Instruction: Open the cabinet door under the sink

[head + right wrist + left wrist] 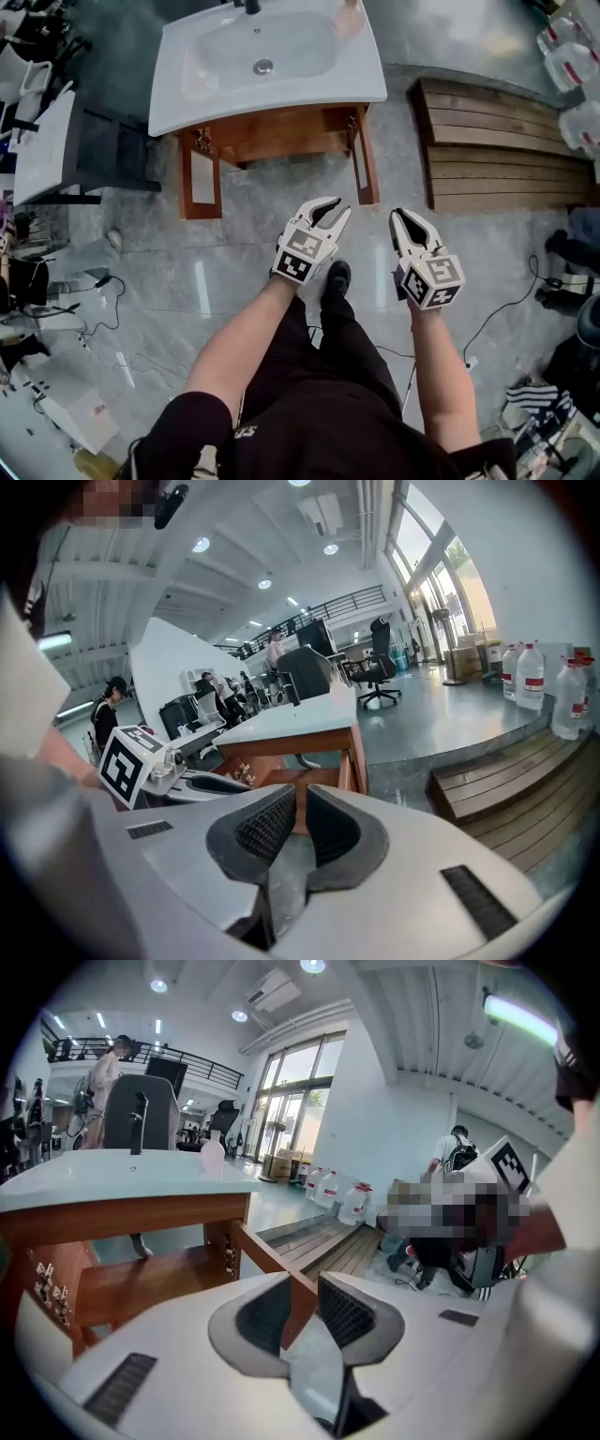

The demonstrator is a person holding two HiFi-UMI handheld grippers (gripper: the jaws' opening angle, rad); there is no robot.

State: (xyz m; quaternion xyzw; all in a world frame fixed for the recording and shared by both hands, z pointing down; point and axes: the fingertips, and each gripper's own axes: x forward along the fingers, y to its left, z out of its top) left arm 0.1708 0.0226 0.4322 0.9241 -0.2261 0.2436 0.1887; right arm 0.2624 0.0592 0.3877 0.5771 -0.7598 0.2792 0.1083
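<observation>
Grey polished floor [234, 272] carries a white sink [187, 103] mounted on a wooden cabinet [281, 127]. Below the sink, both leaves stand swung outward: the left door [200, 178] and the right door [366, 159]. Each is upright, its width running from the cabinet front out toward the person. The interior is exposed, so the opening is judged done or very nearly so.

The left gripper [330, 211] is held on the person's side of the sink, jaws parted and empty. The right gripper [403, 217] is beside it, jaws drawn close with a thin gap, gripping nothing. Both point toward the sink and stand clear of the doors. The right door appears the nearer leaf to both.

A slatted wooden platform [506, 150] lies right of the sink.
</observation>
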